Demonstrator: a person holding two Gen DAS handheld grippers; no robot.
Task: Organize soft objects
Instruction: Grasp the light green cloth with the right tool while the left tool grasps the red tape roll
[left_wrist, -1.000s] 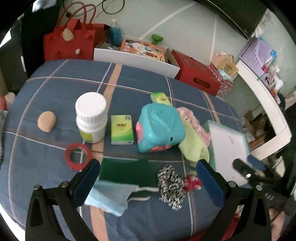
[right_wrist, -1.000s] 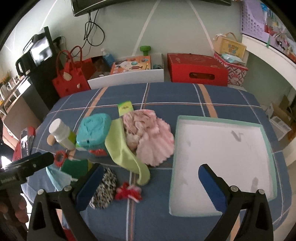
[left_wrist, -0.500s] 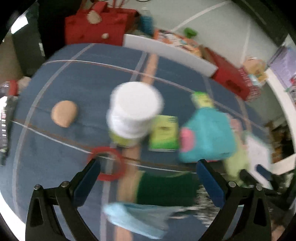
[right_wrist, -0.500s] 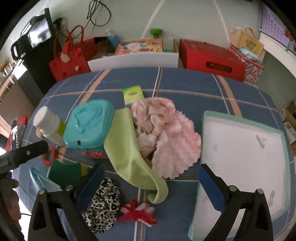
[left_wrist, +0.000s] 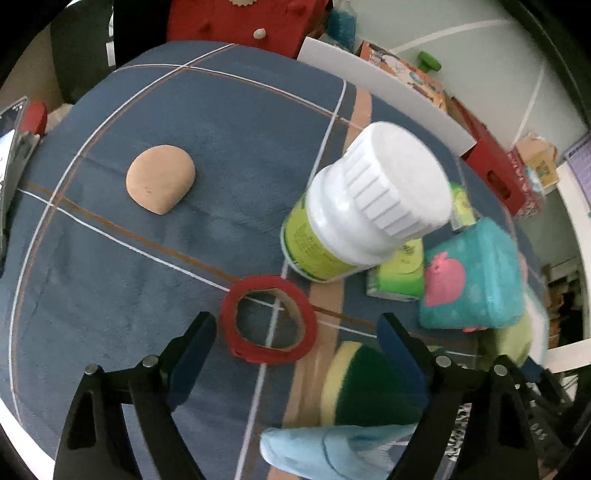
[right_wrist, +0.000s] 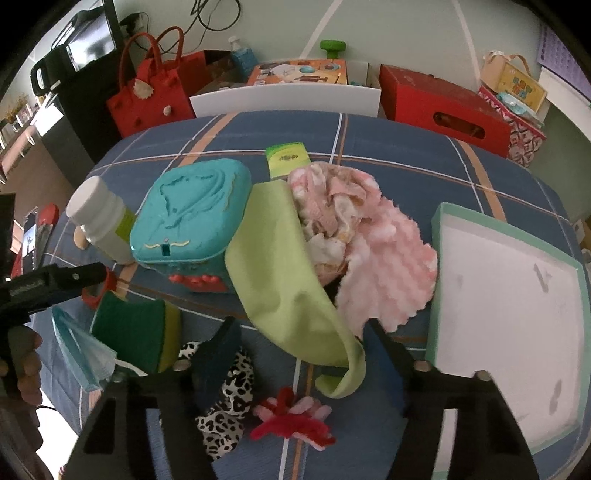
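Left gripper (left_wrist: 295, 332): jaws apart, just been closing, straddling the red tape ring (left_wrist: 268, 319) on the desk (left_wrist: 110, 258), gripping nothing. Right gripper (right_wrist: 301, 341): jaws half apart, just been closing around the green cloth (right_wrist: 288, 284) tail, no contact visible.

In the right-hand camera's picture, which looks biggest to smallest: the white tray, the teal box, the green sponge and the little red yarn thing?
1. White tray
2. Teal box
3. Green sponge
4. Red yarn piece
The sponge and yarn piece look fairly close, and the yarn lies nearer the camera, so their order is less sure.
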